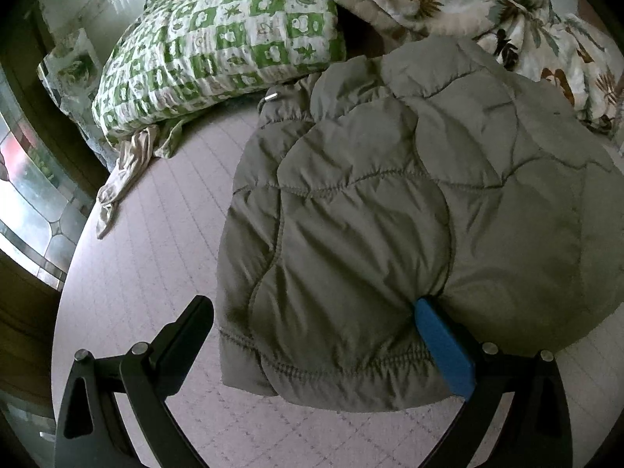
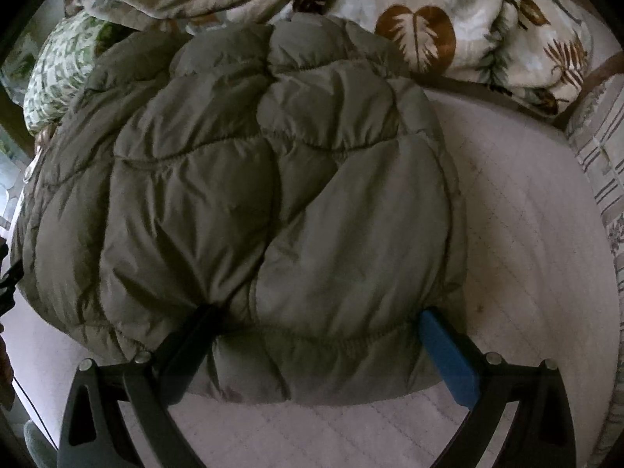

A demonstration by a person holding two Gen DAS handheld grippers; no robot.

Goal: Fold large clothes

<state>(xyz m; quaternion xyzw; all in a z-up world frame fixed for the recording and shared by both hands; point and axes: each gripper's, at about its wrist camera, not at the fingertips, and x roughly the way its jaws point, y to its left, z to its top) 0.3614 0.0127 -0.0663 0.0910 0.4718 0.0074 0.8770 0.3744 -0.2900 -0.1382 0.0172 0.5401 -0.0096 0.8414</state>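
Observation:
A puffy olive-grey quilted jacket (image 1: 390,210) lies folded in a thick bundle on the pale quilted mattress (image 1: 148,241); it fills the right wrist view (image 2: 249,202). My left gripper (image 1: 312,308) is open, its blue finger (image 1: 440,347) pressing into the jacket's near edge and its black finger (image 1: 187,335) off the left side over the mattress. My right gripper (image 2: 316,319) is open, straddling the jacket's near hem, with its black finger (image 2: 187,347) and blue finger (image 2: 444,351) both against the fabric.
A green-and-white patterned pillow (image 1: 218,50) lies at the back left. A leaf-print blanket (image 2: 429,11) is heaped along the back. A beige cloth (image 1: 124,171) trails near the mattress's left edge. A striped cloth (image 2: 600,156) lies at the right edge.

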